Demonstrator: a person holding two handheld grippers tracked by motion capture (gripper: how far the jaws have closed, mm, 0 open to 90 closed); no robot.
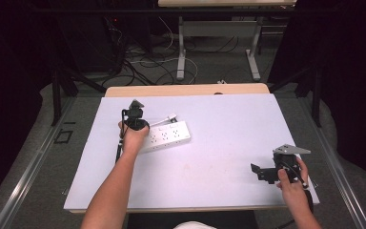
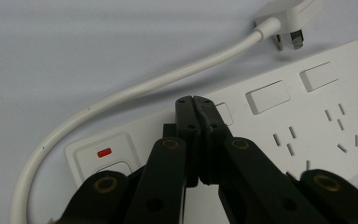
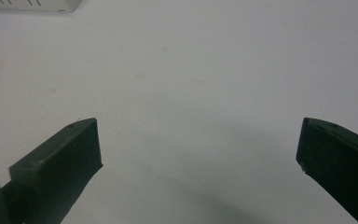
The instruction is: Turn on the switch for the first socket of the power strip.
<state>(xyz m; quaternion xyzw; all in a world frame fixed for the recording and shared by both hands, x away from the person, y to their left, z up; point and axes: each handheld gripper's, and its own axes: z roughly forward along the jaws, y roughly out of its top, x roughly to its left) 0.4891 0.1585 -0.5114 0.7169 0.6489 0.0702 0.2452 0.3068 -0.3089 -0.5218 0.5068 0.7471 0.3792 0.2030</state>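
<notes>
Clearly nearer, the left tongs (image 2: pixel 195 100), shut and empty, perhaps touched a switch on the power strip (image 2: pixel 279 126), lying lengthwise rightward; right tongs (image 3: pixel 198 149) gaped empty, well apart.

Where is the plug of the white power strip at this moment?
In the left gripper view the plug lies on the white table at the top right, just beyond the power strip's far edge, unplugged, ahead of the shut left gripper.
</notes>
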